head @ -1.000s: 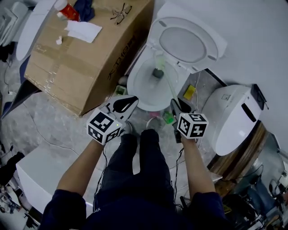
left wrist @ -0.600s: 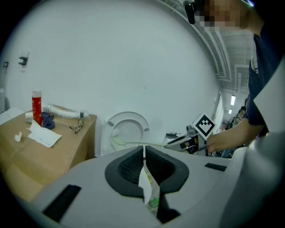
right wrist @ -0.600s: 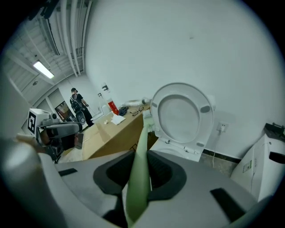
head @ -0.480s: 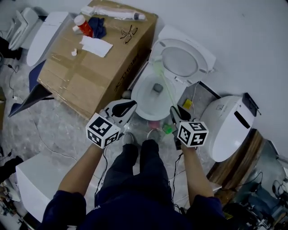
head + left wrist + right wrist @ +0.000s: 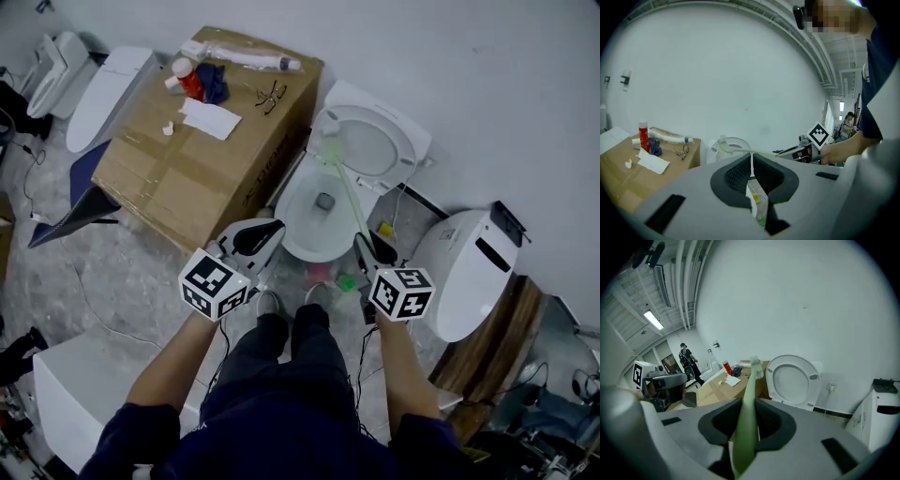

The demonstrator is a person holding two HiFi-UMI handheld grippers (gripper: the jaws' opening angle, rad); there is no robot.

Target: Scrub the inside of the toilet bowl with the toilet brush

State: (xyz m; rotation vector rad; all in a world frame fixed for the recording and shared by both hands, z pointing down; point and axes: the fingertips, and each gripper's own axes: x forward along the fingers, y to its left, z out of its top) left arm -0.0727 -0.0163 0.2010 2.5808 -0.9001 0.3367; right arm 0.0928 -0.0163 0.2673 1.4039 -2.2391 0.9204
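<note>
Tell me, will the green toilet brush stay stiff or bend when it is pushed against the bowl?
The toilet brush probably bends a little: its pale green handle is long and thin. It seems light, since the right tongs alone hold it up by the end. Gripped so far from the bristles, it may twist or slip under a hard push.

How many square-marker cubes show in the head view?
2. One cube sits on the left gripper; the other cube on the right gripper, which holds the toilet brush. None looks hidden.
</note>
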